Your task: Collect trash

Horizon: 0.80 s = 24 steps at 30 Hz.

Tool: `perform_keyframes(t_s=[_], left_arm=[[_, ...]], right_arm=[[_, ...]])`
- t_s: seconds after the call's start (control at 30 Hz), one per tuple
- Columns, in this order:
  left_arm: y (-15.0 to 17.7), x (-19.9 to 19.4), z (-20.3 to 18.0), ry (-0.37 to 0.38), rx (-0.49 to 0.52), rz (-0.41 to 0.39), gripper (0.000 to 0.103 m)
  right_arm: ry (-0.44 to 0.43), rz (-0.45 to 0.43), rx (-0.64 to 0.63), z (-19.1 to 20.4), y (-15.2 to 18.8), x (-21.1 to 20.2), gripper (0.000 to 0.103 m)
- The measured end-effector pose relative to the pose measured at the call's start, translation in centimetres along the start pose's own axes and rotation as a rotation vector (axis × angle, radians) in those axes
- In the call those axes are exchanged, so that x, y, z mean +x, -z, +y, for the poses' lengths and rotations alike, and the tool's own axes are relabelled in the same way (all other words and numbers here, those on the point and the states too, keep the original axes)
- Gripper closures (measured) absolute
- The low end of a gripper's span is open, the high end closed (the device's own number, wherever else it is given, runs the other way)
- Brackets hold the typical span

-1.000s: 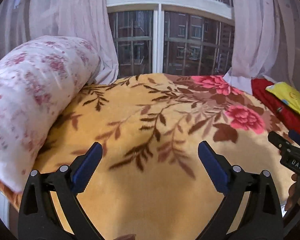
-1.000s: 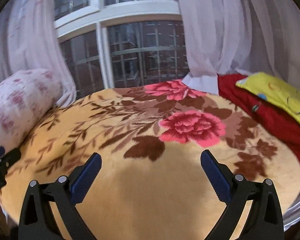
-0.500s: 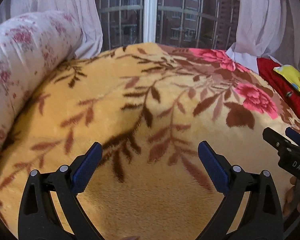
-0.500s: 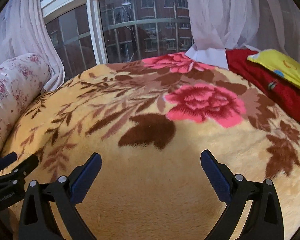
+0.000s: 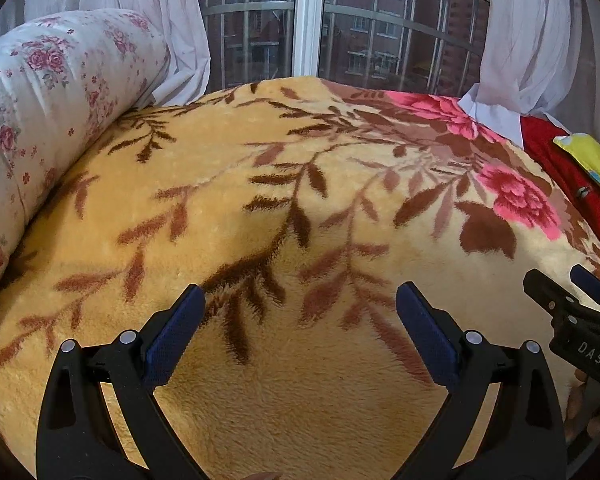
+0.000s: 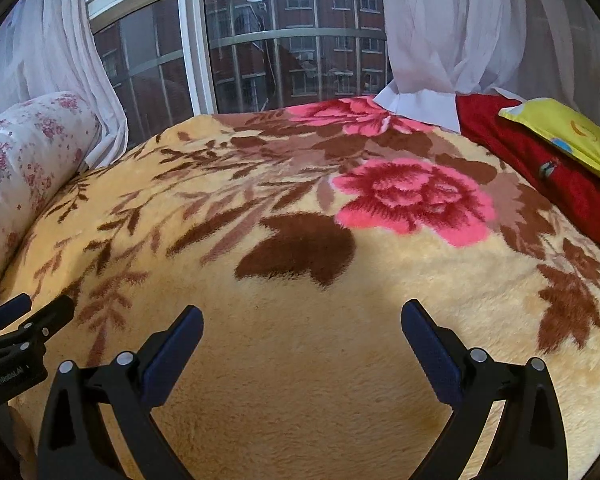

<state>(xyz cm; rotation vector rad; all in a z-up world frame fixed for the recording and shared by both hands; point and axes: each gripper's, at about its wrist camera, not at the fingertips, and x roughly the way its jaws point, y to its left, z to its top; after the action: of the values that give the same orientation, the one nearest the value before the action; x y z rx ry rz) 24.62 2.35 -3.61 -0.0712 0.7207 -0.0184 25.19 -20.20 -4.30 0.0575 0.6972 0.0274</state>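
No trash shows in either view. My left gripper [image 5: 298,300] is open and empty, hovering low over a yellow floral blanket [image 5: 260,208] on a bed. My right gripper [image 6: 302,320] is open and empty too, over the same blanket [image 6: 300,360] near a pink flower print [image 6: 412,200]. The right gripper also shows at the right edge of the left wrist view [image 5: 568,292]. The left gripper shows at the left edge of the right wrist view [image 6: 32,312].
A white pillow with pink flowers [image 5: 40,100] lies along the bed's left side. A red cloth [image 6: 540,172] with a yellow pillow [image 6: 564,136] on it lies at the right. White curtains [image 6: 432,32] and a window [image 6: 284,48] stand behind the bed.
Both grippers have moved forward and lower over the blanket, so the bed fills more of each view. Both stay open and empty.
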Motion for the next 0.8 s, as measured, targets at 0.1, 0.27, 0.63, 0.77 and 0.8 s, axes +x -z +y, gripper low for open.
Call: perform_keyframes(t_s=[0.1,0.27,0.63,0.77,0.8], left_arm=[[0.06,0.06,0.05,-0.002,0.002,0.004,0.009],[0.10,0.10,0.05,-0.002,0.003,0.006,0.009],[0.13,0.38,0.27,0.008,-0.004,0.025,0.009],[0.13,0.42,0.34,0.009,-0.004,0.024,0.009],[0.12,0.43,0.34,0.009,-0.003,0.025,0.009]], right_arm=[[0.000,0.002,0.001,-0.02,0.03,0.02,0.005],[0.000,0.007,0.003,-0.04,0.09,0.08,0.005],[0.002,0.010,0.011,-0.17,0.14,0.12,0.005],[0.003,0.011,0.012,-0.20,0.16,0.13,0.005],[0.002,0.011,0.012,-0.21,0.16,0.14,0.005]])
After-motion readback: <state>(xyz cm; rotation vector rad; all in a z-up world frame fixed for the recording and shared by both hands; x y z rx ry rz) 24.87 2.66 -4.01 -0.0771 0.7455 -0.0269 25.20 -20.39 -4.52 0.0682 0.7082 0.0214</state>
